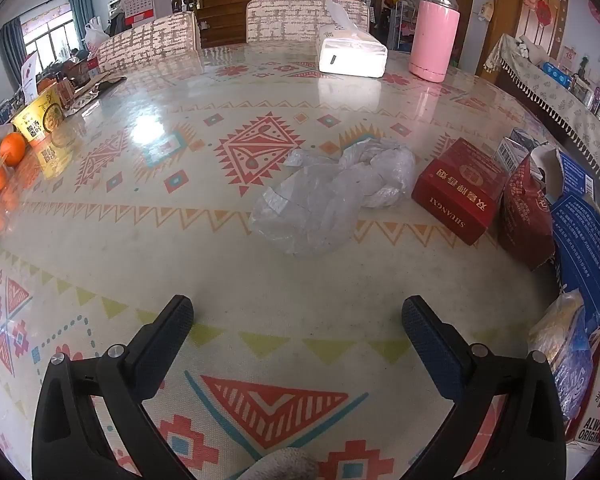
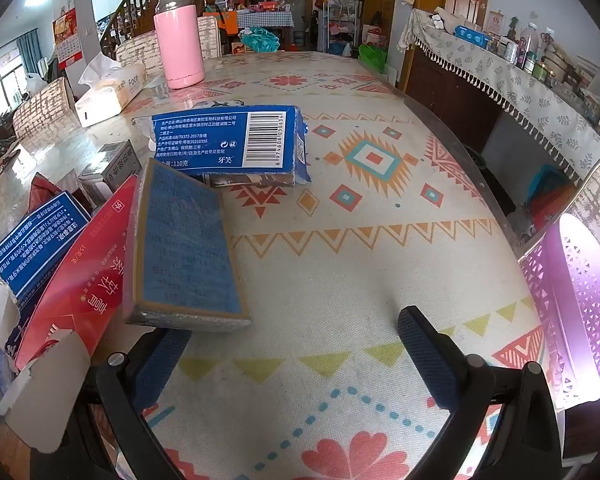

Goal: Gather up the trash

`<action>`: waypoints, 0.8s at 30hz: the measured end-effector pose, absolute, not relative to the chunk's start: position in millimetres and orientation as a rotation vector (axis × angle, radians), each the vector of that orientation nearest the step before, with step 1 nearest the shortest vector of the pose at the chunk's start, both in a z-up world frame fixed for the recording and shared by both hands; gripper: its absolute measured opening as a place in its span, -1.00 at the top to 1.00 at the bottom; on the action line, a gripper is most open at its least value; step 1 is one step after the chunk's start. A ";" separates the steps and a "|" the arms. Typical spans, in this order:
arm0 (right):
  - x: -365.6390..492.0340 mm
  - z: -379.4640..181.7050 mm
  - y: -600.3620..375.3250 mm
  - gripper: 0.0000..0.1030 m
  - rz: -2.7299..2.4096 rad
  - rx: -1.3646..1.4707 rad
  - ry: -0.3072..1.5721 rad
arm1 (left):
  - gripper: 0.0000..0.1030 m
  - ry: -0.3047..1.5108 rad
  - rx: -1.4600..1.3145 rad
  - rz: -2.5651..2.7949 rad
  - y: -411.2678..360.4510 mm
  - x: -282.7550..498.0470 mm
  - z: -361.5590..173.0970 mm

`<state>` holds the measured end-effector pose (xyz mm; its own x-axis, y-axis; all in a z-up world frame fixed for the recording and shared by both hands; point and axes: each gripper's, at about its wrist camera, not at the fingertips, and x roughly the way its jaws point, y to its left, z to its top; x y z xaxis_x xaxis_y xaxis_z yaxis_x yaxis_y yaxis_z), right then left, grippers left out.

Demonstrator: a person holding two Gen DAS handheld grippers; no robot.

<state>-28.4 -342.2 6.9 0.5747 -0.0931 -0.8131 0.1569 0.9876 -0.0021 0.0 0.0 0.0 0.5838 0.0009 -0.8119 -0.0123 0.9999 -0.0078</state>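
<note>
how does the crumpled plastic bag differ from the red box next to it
The plastic bag is translucent grey and crumpled into a loose, shapeless heap; the red box is opaque, with flat faces and sharp edges. The bag carries no print that shows, while the box bears gold lettering. The bag lies near the middle of the table; the box lies to the right of it in the left wrist view. Both lie on the table, untouched by either gripper.

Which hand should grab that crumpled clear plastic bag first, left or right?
Left. The plastic bag lies straight ahead of the open left gripper, nothing between. The right wrist view shows only boxes, no bag.
</note>
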 end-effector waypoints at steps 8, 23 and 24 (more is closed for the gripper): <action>-28.9 6.9 -342.2 -1.00 -0.147 0.073 0.948 | -1.00 0.948 -0.013 0.008 0.0 0.0 0.0; -18.4 9.5 -341.8 -1.00 -0.140 0.077 1.009 | -1.00 0.981 -0.003 0.002 -1.1 -5.9 3.1; -20.3 9.6 -341.5 -0.99 -0.142 0.079 1.001 | -1.00 0.985 0.002 -0.009 -1.7 -7.7 2.4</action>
<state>-20.3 -341.5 9.6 0.5315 -0.0827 -0.8430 0.1554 0.9878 0.0011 -7.7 -1.7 2.4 0.5532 -0.0066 -0.8330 0.0081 1.0000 -0.0026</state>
